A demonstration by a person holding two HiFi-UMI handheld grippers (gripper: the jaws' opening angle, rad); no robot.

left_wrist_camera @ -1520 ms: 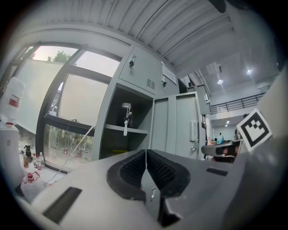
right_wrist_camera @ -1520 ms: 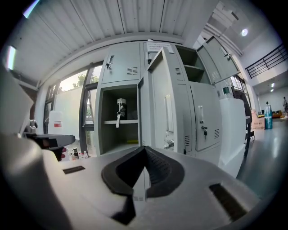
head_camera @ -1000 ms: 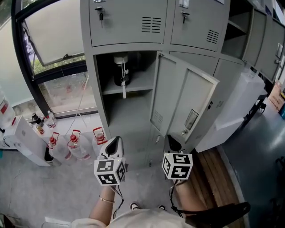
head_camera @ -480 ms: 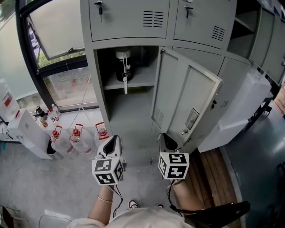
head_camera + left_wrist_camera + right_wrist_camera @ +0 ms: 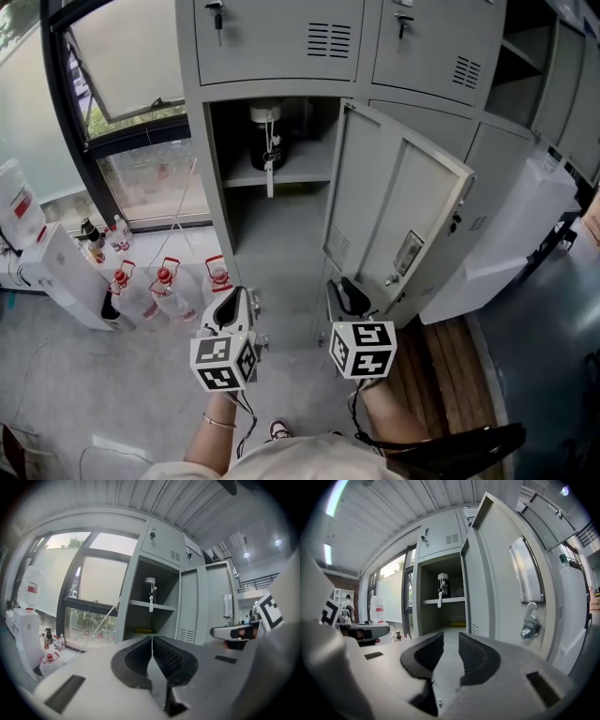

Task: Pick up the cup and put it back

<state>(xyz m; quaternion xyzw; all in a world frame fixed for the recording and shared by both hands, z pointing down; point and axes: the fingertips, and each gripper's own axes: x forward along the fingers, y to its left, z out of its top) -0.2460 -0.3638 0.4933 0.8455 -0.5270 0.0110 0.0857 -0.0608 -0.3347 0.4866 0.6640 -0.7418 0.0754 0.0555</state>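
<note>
A dark cup [image 5: 265,141] with a white lid and a hanging white strap stands on the upper shelf [image 5: 295,174] of the open grey locker. It also shows in the left gripper view as the cup [image 5: 149,588], and in the right gripper view as the cup [image 5: 442,585]. Both grippers are held low in front of the locker, well short of the cup. My left gripper [image 5: 232,305] [image 5: 151,639] is shut with nothing in it. My right gripper [image 5: 349,295] [image 5: 450,637] has its jaws opening, with a narrow gap and nothing between them.
The locker door [image 5: 398,216] swings out to the right, close to my right gripper. Three red-capped water bottles [image 5: 164,291] and a white box [image 5: 66,281] stand on the floor at the left under the window. Something yellow [image 5: 143,631] lies in the locker's lower compartment.
Both grippers have edged a little forward toward the locker. The cup has stayed on its shelf.
</note>
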